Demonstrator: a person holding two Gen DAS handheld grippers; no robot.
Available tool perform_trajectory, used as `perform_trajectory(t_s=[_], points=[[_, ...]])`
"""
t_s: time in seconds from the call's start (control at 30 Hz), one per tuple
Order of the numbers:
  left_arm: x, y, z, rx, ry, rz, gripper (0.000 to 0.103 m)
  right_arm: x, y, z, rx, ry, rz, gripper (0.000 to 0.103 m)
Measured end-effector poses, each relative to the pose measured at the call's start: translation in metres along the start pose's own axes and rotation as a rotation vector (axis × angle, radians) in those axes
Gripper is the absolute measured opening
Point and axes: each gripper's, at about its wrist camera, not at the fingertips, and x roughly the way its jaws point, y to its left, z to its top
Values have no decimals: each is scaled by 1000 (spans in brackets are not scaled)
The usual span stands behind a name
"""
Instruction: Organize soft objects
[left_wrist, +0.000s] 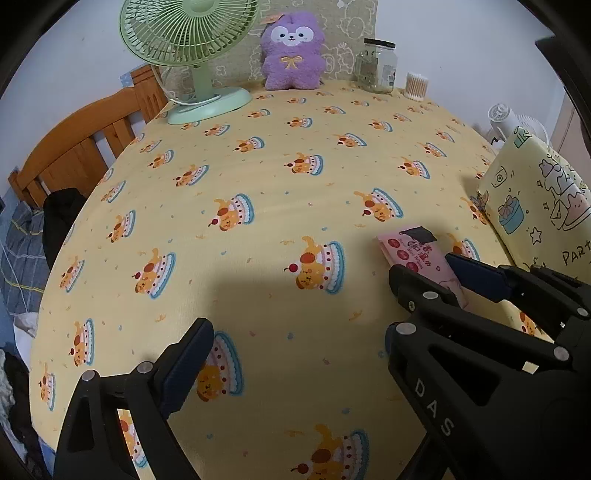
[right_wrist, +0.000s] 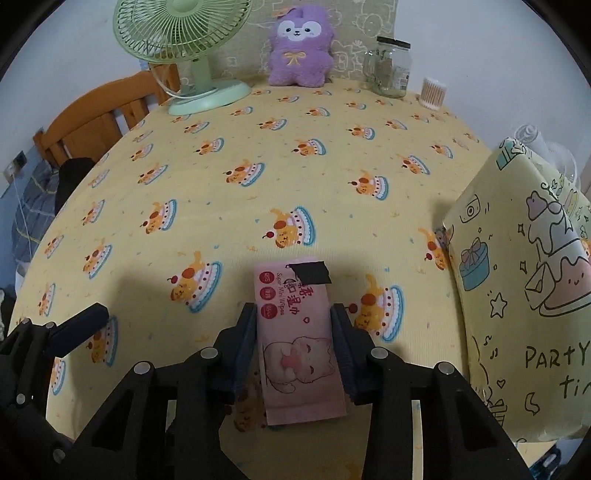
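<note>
A pink pack of wet wipes (right_wrist: 297, 343) lies on the yellow patterned tablecloth (right_wrist: 258, 192). My right gripper (right_wrist: 293, 345) is shut on the pack, one finger pressed on each long side. In the left wrist view the pack (left_wrist: 417, 258) shows at the right with the right gripper (left_wrist: 436, 280) around it. My left gripper (left_wrist: 291, 354) is open and empty, low over the cloth to the left of the pack. A purple plush toy (right_wrist: 300, 48) sits upright at the table's far edge. A yellow cartoon-print cushion (right_wrist: 524, 280) stands at the right.
A green desk fan (right_wrist: 184, 51) stands at the back left. A glass jar (right_wrist: 389, 66) and a tub of cotton swabs (right_wrist: 433, 93) stand at the back right. A wooden chair (right_wrist: 99, 118) is behind the table's left edge.
</note>
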Motion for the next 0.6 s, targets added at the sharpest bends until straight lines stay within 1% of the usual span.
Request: perform_trajectory(t_s=[0.1,0.23,0.4,0.47,0.6], points=[[-4,-2,0,4,-4,-2,95,-2,-2,1,5,4,11,42],[-18,-4,4,1,-40,-11,95,-16,-3,4,-16,-34,16,41],[-39,-10,14,13,-83,0,95,-35,-6,11,-16,-66,34,41],[-49,-12,18,14,-107,1,95,-46,-7,16,-26,-93,50,41],[-67,-17,26,15,-147,4,95,-65,-10,24,-40,-135,49,41]])
